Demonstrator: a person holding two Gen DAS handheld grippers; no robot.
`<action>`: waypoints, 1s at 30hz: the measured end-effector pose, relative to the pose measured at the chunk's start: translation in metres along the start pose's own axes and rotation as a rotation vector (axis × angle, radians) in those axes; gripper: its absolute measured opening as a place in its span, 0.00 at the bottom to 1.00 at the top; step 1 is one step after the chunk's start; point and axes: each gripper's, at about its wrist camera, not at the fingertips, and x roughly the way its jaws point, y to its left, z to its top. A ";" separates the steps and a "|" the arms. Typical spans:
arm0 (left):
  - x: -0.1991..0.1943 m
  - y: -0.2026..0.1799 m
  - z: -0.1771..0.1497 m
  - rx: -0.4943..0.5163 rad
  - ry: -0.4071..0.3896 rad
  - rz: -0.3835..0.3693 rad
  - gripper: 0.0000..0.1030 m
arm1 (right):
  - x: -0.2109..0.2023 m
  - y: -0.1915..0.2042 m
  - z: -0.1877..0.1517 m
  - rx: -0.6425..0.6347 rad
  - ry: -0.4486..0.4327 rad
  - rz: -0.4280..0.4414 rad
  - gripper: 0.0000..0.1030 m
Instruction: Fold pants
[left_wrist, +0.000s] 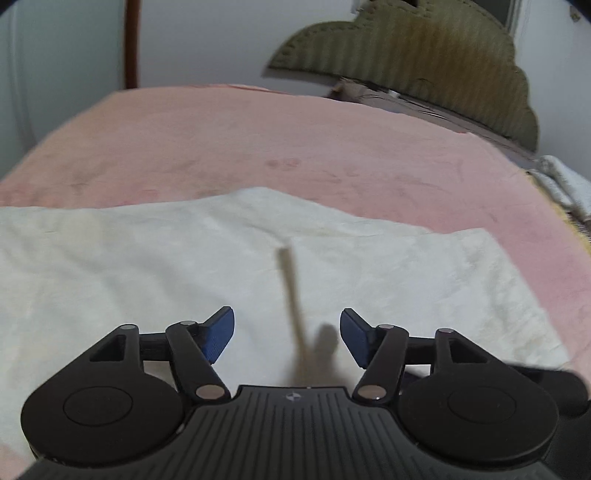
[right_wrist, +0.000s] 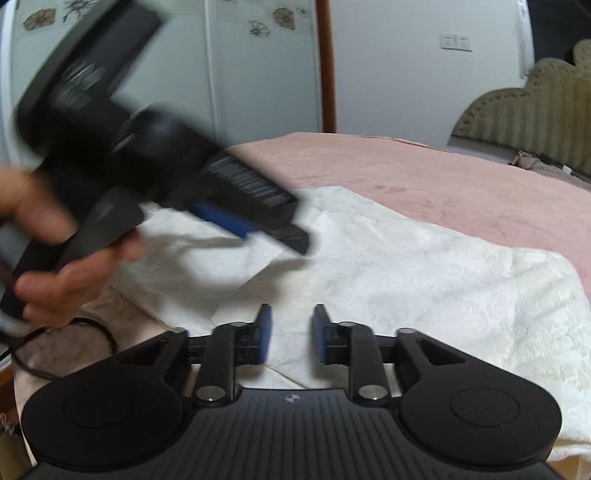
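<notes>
We're hovering both released grippers, left gripper (left_wrist: 287, 336) and right gripper (right_wrist: 291, 334), over white pants (left_wrist: 155, 266) lying 9-to-3 on the pink bed (left_wrist: 258, 147); headboard (left_wrist: 424, 62) at 1.

- Left gripper (right_wrist: 258, 229), upper left of right wrist view: motion-blurred; jaw spacing unreadable there.
- Pants (left_wrist: 147, 266): cut by left frame edge.
- Drawstring (left_wrist: 291, 295): blurred streak.
</notes>
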 end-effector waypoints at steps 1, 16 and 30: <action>-0.004 0.002 -0.003 0.002 -0.009 0.019 0.65 | 0.000 -0.002 0.000 0.011 0.000 0.001 0.31; 0.034 -0.035 0.014 0.147 -0.006 0.070 0.66 | 0.006 -0.022 0.004 0.078 0.006 0.029 0.36; 0.017 -0.012 0.008 0.119 -0.037 0.201 0.86 | 0.008 -0.021 0.005 0.082 0.005 0.021 0.41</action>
